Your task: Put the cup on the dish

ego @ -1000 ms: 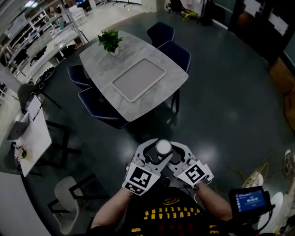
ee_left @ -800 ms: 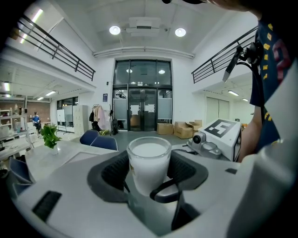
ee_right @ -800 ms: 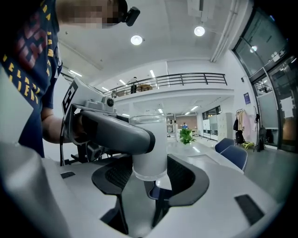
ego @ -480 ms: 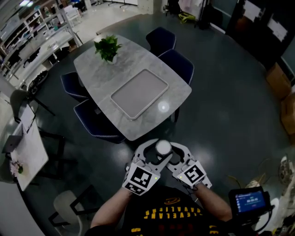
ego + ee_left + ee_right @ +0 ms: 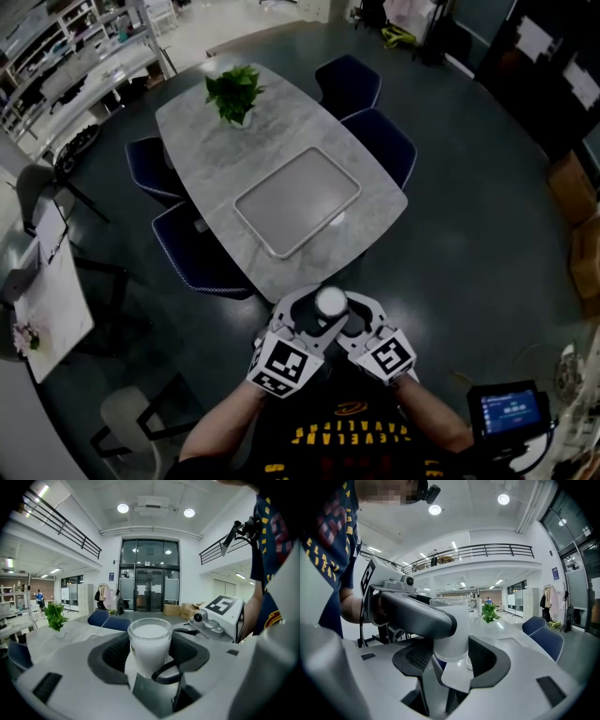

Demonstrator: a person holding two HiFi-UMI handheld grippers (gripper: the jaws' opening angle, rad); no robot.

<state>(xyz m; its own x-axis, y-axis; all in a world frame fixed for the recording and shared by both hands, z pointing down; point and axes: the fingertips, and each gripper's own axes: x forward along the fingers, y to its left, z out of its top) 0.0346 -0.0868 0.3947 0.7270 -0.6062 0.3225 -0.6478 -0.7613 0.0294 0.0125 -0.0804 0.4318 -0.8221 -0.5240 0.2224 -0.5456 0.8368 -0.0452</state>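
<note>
Cup [image 5: 331, 301] pinched jointly between left claw [image 5: 150, 651] and right claw [image 5: 451, 658], jaws set wide against its sides, held upright in the air short of the table [image 5: 202, 122]. Probably gripped two-handed to keep it steady on the way to the bare dish [image 5: 298, 200].

A light grey, marbled worktop [image 5: 211, 150] with rounded corners is seen in the upper middle of the head view, set at a slant on a dark, glossy floor [image 5: 469, 244]. A green potted plant [image 5: 234, 94] is stood near its far end, toward the upper left. A pale rectangular tray [image 5: 297, 200] with a raised rim is laid flat on its nearer half. Dark blue chairs [image 5: 382, 142] are tucked along both long sides.
</note>
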